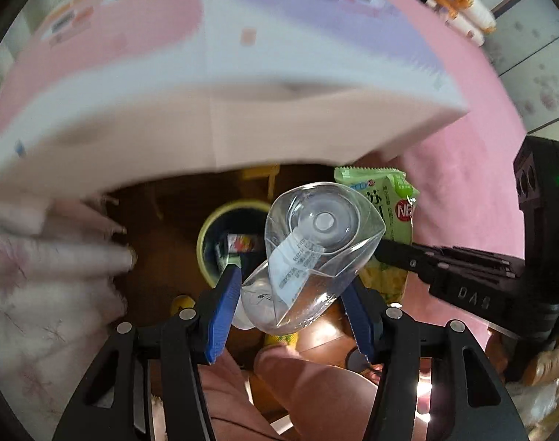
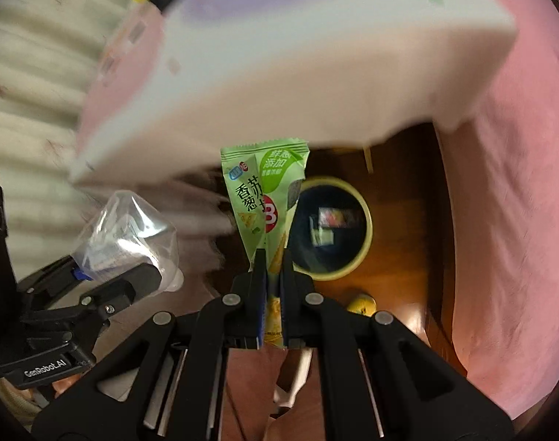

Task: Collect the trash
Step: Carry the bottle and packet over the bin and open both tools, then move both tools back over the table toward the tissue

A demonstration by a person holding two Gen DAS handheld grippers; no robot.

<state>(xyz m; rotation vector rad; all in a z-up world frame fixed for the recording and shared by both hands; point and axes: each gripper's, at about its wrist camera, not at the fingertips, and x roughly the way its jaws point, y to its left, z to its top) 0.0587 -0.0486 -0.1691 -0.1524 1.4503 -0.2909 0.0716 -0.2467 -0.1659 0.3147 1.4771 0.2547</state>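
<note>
While each claw grips trash, left (image 1: 290, 294) a bottle (image 1: 309, 250), right (image 2: 274, 275) shut on a wrapper (image 2: 264, 198), neither is yet in the bin (image 2: 365, 235) below.

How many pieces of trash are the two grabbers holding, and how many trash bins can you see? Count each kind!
Clear plastic bottle, in the left gripper: 1
Green snack wrapper, in the right gripper: 1
Yellow-rimmed trash bin on the floor: 1
Total: 3
</note>
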